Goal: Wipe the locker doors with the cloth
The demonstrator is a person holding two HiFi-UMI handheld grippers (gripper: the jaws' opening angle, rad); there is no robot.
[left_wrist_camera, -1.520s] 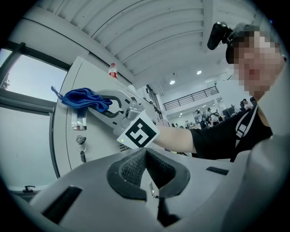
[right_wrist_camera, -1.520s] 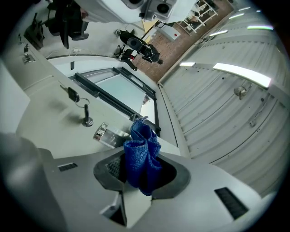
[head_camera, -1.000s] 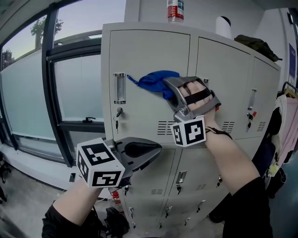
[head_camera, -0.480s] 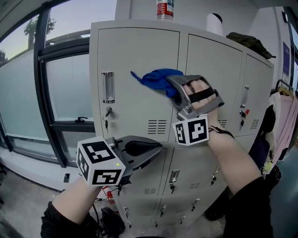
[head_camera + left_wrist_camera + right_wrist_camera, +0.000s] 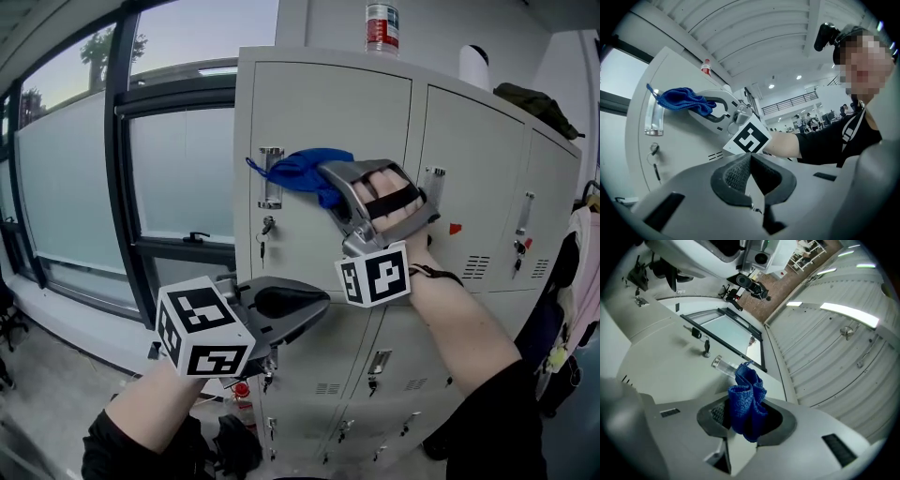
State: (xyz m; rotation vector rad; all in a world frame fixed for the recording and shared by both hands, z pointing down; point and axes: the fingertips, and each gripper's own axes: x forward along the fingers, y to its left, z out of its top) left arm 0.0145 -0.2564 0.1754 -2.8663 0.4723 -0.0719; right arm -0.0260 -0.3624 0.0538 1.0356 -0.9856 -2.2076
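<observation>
Up top, the right gripper [image 5: 325, 180] pinches the blue cloth [image 5: 296, 169] beside the handle [image 5: 271, 178] of the locker door [image 5: 323, 112]; the left gripper [image 5: 317, 302], jaws together, hangs lower.

A tall dark-framed window with frosted lower panes [image 5: 178, 178] fills nine o'clock, with a tree [image 5: 117, 52] showing through its clear top at eleven. A bank of pale grey metal lockers [image 5: 319, 112] stands against a white wall [image 5: 319, 23] at twelve. The grey floor [image 5: 66, 375] lies at seven.
</observation>
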